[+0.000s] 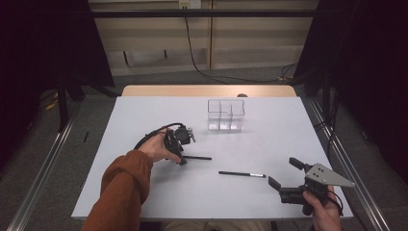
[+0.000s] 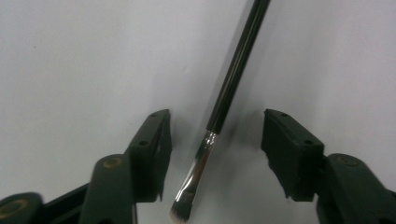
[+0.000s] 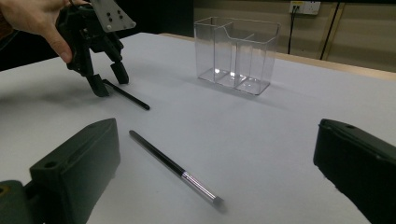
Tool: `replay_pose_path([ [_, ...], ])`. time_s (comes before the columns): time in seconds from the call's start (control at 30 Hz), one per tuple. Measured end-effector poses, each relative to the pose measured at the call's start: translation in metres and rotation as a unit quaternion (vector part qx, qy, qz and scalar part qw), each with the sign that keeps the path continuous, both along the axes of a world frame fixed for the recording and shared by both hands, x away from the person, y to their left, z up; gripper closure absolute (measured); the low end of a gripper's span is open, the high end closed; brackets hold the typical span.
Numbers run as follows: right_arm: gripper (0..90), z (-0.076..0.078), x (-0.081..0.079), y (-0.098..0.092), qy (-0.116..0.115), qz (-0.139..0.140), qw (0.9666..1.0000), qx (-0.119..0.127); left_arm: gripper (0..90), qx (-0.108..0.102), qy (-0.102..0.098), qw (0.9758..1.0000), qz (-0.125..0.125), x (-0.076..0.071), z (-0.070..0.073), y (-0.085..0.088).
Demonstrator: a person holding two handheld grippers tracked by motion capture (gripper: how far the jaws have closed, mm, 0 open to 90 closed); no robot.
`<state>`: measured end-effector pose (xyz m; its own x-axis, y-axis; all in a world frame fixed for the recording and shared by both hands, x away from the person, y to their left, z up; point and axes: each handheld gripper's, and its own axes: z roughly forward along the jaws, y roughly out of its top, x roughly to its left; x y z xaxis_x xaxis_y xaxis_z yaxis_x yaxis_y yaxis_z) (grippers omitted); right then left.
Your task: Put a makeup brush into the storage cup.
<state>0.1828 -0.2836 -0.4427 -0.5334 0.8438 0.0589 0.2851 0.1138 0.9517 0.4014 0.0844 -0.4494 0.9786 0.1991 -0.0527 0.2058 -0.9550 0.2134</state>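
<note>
On the white table (image 1: 144, 192), the clear organizer (image 1: 226, 115) stands far back. The right gripper (image 1: 284, 175) rests wide open. The left gripper (image 1: 182, 159) straddles a brush (image 2: 219, 116), jaws half-closed and not touching it, handle cut off. A second brush (image 1: 242, 174) lies apart.

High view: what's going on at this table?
A person holds a gripper in each hand. The left gripper is down over a black-handled makeup brush on the white table, jaws either side, not yet pressing it. The right gripper waits open near a second black brush. The clear plastic divided organiser stands empty.
</note>
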Motion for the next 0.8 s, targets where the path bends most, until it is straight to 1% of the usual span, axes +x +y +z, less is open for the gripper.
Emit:
replay_pose_path([
  [0.03,0.2,0.000,0.000,0.000,-0.001,0.000,1.0000,0.000,48.3,-0.002,0.003,1.0000,0.007,0.002,0.000,0.000],
  [0.07,0.2,0.000,0.000,0.000,0.000,0.000,1.0000,0.000,50.2,-0.001,0.006,1.0000,0.006,0.002,0.001,0.000],
  [0.1,0.2,0.000,0.000,0.000,0.000,0.000,1.0000,0.000,51.3,0.002,0.003,1.0000,0.007,0.001,0.001,-0.001],
  [0.13,0.2,0.000,-0.001,0.000,0.000,0.000,1.0000,0.001,52.1,0.008,0.001,1.0000,0.002,0.001,0.001,-0.002],
  [0.17,0.2,0.000,-0.001,0.000,0.000,0.000,1.0000,0.001,54.3,0.007,-0.004,1.0000,0.002,-0.001,0.001,-0.003],
  [0.2,0.2,0.000,-0.001,-0.001,-0.001,-0.001,1.0000,0.001,56.8,0.007,-0.003,1.0000,0.001,-0.002,0.001,-0.003],
  [0.23,0.2,0.000,-0.001,-0.001,0.001,-0.003,1.0000,0.003,58.8,0.011,0.003,0.9999,-0.005,-0.002,0.002,-0.004],
  [0.27,0.2,0.000,-0.001,-0.001,0.001,-0.004,1.0000,0.003,61.1,0.012,0.005,0.9999,-0.007,-0.002,0.002,-0.005],
  [0.3,0.2,0.000,-0.001,-0.001,0.001,-0.004,1.0000,0.003,63.2,0.012,-0.001,0.9999,-0.005,-0.004,0.001,-0.006],
  [0.33,0.2,0.000,-0.001,-0.001,0.001,-0.003,1.0000,0.002,65.2,0.010,0.002,0.9999,-0.004,-0.005,0.001,-0.006],
  [0.4,0.2,0.000,-0.002,-0.001,0.001,-0.003,1.0000,0.001,70.8,0.017,0.005,0.9997,-0.016,-0.004,0.002,-0.007],
  [0.43,0.2,0.000,-0.002,-0.001,0.001,-0.004,1.0000,0.002,74.2,0.013,0.016,0.9997,-0.013,-0.005,0.002,-0.008],
  [0.47,0.2,0.000,-0.002,-0.001,0.001,-0.004,1.0000,0.002,76.5,0.020,0.015,0.9994,-0.023,-0.004,0.003,-0.008],
  [0.63,0.2,0.000,-0.002,-0.001,0.001,-0.003,1.0000,0.002,79.4,0.023,0.020,0.9993,-0.022,-0.005,0.003,-0.010],
  [0.67,0.2,0.000,-0.002,-0.001,0.001,-0.004,1.0000,0.002,80.2,0.024,0.013,0.9994,-0.023,-0.005,0.002,-0.010],
  [0.7,0.2,0.000,-0.002,-0.001,0.001,-0.004,1.0000,0.002,81.3,0.024,0.022,0.9991,-0.026,-0.004,0.003,-0.009],
  [0.8,0.2,0.000,-0.002,-0.001,0.001,-0.005,1.0000,0.003,84.2,0.017,0.026,0.9994,-0.017,-0.004,0.003,-0.008],
])
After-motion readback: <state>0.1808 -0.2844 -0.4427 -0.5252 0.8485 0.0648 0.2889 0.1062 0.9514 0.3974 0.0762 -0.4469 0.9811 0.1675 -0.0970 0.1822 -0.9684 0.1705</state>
